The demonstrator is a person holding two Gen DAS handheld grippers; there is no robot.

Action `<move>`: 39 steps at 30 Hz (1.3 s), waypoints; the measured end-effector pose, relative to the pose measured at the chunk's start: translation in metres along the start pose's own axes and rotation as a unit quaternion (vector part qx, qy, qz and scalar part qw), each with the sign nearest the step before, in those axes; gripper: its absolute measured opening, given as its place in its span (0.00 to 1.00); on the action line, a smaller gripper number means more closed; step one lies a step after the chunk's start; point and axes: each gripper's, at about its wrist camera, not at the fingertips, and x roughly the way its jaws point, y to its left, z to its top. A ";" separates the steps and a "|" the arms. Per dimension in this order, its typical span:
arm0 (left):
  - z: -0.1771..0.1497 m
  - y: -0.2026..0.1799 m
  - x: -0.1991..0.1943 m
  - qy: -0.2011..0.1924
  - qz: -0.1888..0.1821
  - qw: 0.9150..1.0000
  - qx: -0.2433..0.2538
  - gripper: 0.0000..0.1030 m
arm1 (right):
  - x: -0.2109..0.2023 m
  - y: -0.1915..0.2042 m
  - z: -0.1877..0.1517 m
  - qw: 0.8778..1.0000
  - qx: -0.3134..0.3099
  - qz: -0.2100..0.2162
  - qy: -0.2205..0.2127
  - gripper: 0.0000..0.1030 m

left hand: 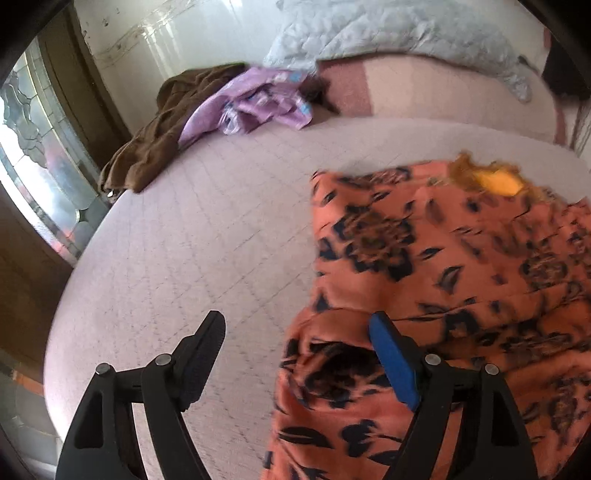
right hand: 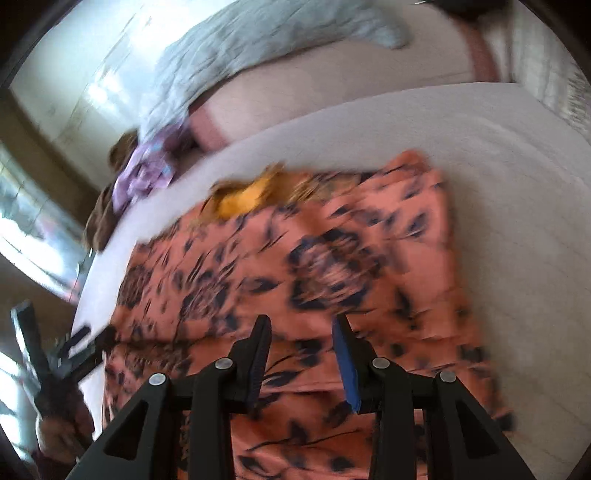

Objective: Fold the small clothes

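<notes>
An orange garment with a dark floral print [left hand: 443, 266] lay spread on the pale quilted bed cover [left hand: 192, 236], taking up the nearer right part of the left wrist view and the middle of the right wrist view. A yellow patch [left hand: 496, 181] showed at its far edge, where the neck opening seemed to be (motion blur made the detail there hard to read).

The left gripper [left hand: 295, 325] hung over the garment's left border with its jaws spread wide. One finger stood above bare bed cover and the blue-padded finger [left hand: 393, 360] above the cloth. Nothing was clamped between them, though a fold of the print lay under the gap.

The right gripper [right hand: 301, 328] pointed down at the nearer middle of the garment, its jaws partly apart. Orange cloth showed in the gap, but the blurred picture did not let me tell whether the pads pressed on it or merely hovered over it.

At the bed's far left corner a crumpled lilac garment [left hand: 251, 103] rested against a brown garment [left hand: 155, 136]. Behind them a light grey quilted blanket [left hand: 388, 33] was heaped on a pink bedsheet [left hand: 443, 88]. A window [left hand: 33, 147] stood at the left.
</notes>
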 end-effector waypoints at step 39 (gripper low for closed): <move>0.009 0.052 0.003 -0.010 -0.032 0.998 -0.043 0.78 | -0.022 -0.019 0.010 0.997 0.029 -0.068 -0.034 0.59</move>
